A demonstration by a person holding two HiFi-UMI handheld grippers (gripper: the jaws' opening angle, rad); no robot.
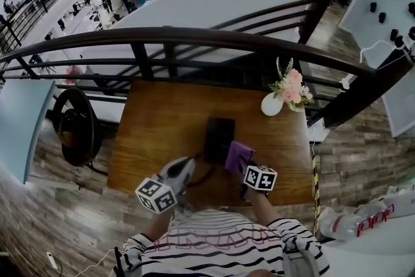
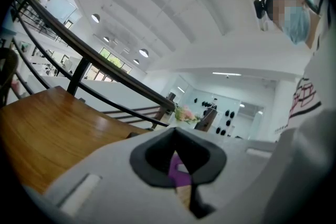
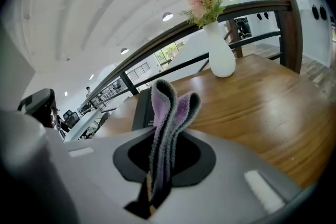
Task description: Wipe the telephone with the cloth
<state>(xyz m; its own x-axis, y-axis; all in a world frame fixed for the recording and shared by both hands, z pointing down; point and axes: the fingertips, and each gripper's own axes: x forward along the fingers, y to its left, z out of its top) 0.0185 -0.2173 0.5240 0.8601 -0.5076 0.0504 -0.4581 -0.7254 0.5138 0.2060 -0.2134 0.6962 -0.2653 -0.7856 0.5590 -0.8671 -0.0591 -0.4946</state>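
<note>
A black telephone [image 1: 219, 138] lies flat in the middle of the wooden table [image 1: 162, 126]. Just right of its near end, my right gripper [image 1: 248, 167] is shut on a folded purple cloth [image 1: 238, 156], which overlaps the phone's near right corner. In the right gripper view the cloth [image 3: 170, 107] stands up out of the gripper [image 3: 163, 165], with the telephone [image 3: 140, 110] right behind it. My left gripper [image 1: 183, 172] hovers over the near table edge, left of the phone. Its jaws look shut and empty in the left gripper view [image 2: 181, 178], with a bit of the purple cloth [image 2: 176, 168] showing beyond them.
A white vase of pink flowers [image 1: 280, 99] stands at the table's far right corner. A dark railing [image 1: 194, 39] runs behind the table above an open drop. A black office chair [image 1: 76, 126] stands left of the table. A dark cord [image 1: 206, 173] lies near the phone's front.
</note>
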